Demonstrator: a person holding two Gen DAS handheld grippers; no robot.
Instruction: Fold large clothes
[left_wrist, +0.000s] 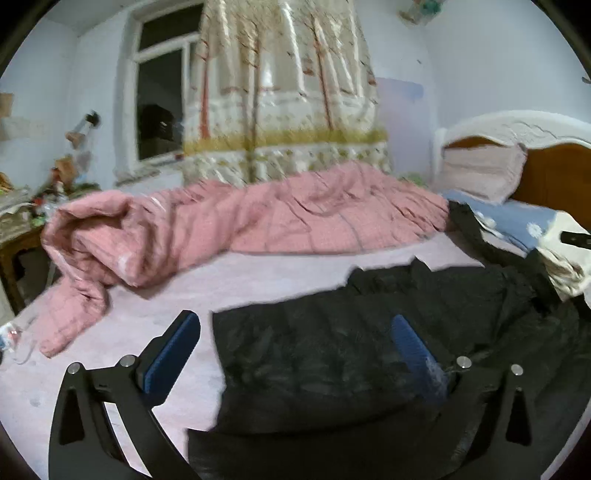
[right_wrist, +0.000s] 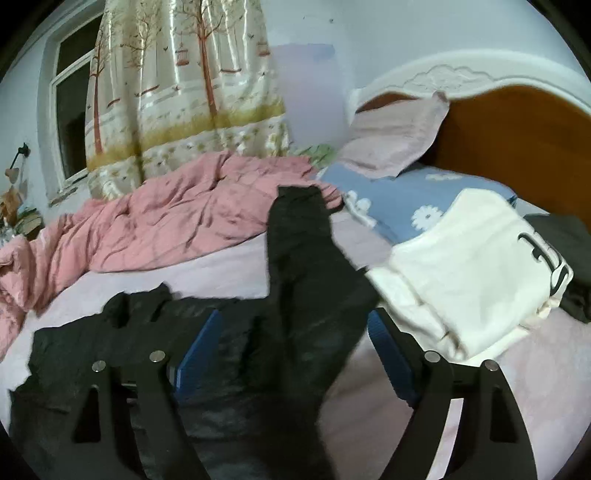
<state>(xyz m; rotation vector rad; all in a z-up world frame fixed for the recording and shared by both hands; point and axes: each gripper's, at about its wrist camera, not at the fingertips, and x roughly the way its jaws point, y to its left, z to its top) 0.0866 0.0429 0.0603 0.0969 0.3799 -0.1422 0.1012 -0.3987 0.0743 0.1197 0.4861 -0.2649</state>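
A large black garment (left_wrist: 369, 332) lies spread on the pale pink bed sheet (left_wrist: 166, 288). My left gripper (left_wrist: 295, 343) hovers over the garment's left edge, jaws wide open, with nothing pinched; its left pad (left_wrist: 177, 343) is over bare sheet and its right pad (left_wrist: 410, 343) over the black cloth. In the right wrist view one black sleeve (right_wrist: 299, 236) stretches away toward the pillows. My right gripper (right_wrist: 295, 343) stands open astride the base of that sleeve, its blue pads (right_wrist: 201, 343) clear of the fabric.
A crumpled pink quilt (left_wrist: 240, 221) runs along the far side of the bed. A folded white garment (right_wrist: 461, 266) and a blue flowered pillow (right_wrist: 406, 192) lie by the wooden headboard (right_wrist: 517, 147). A cluttered table (left_wrist: 22, 221) stands at left beneath the window.
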